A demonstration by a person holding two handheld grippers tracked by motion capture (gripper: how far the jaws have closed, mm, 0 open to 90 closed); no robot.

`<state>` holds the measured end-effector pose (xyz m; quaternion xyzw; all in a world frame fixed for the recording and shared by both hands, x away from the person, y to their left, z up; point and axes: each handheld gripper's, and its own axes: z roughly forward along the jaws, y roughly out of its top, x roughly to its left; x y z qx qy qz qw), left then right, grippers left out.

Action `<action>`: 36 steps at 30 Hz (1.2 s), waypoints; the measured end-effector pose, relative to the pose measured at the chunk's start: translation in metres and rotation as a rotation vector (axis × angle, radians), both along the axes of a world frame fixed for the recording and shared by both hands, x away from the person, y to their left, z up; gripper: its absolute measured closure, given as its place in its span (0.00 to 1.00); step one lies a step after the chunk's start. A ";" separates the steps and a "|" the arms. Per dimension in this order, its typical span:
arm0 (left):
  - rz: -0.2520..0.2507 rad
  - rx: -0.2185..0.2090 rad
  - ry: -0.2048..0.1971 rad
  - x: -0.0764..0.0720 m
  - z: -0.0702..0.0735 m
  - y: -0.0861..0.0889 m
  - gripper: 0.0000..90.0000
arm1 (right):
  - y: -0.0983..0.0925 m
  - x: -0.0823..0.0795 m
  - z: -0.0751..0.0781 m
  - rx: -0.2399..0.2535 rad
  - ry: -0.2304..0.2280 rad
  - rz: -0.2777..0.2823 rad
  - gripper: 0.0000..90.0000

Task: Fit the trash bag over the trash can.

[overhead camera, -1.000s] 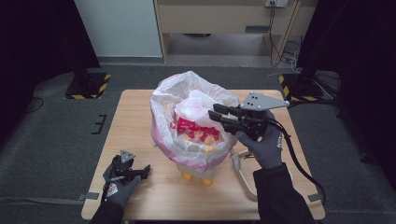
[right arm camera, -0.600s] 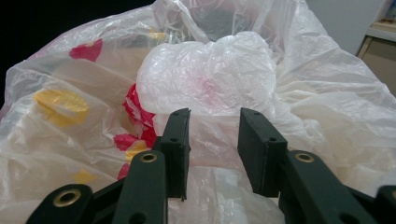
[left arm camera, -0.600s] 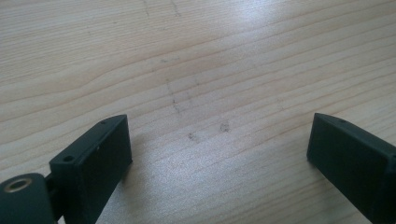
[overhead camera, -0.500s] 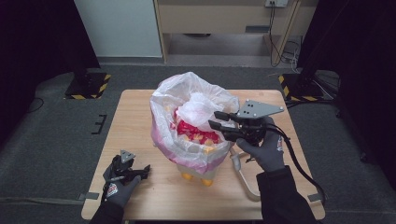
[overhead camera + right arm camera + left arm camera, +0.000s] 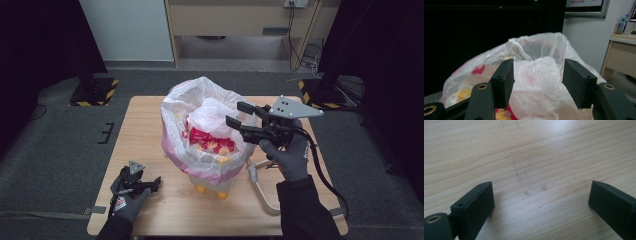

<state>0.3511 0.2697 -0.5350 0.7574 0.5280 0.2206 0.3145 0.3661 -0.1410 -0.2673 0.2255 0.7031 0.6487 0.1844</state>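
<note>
Now the right tool [image 5: 241, 114], jaws just opening, straddles the plastic bag [image 5: 210, 112] mid-desk; the left tool [image 5: 145, 181] rests apart near the desk's [image 5: 150, 115] front-left corner.

translucent white-pink plastic bag [image 5: 200, 107], red and yellow contents [image 5: 210, 140], pale wood-grain table [image 5: 150, 130], black jaws

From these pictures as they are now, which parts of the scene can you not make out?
- High view: the container under the translucent white plastic bag is mostly wrapped by it; the red and yellow contents are too small to identify.
- Right gripper view: the right gripper stands open around bunched bag film; contact with the pads cannot be judged.
- Left gripper view: the open left gripper faces the light wooden table.
</note>
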 end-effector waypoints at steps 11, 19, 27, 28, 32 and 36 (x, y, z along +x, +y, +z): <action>0.001 -0.002 -0.003 0.000 0.000 0.000 0.06 | 0.019 0.003 0.031 0.119 -0.032 0.041 0.41; 0.000 -0.002 -0.002 0.000 0.000 0.000 0.06 | 0.043 0.010 0.040 0.108 -0.055 0.058 0.42; 0.000 -0.002 -0.002 0.000 0.000 0.000 0.06 | 0.061 0.020 0.037 0.092 -0.046 0.048 0.42; -0.001 -0.002 -0.001 0.000 0.000 0.000 0.06 | 0.063 0.022 0.035 0.091 -0.041 0.046 0.42; -0.001 -0.001 -0.001 0.000 0.000 0.000 0.06 | 0.073 0.027 0.027 0.071 -0.028 0.041 0.42; -0.002 -0.001 -0.001 0.000 0.000 0.000 0.05 | 0.081 0.029 0.020 0.048 -0.013 0.042 0.42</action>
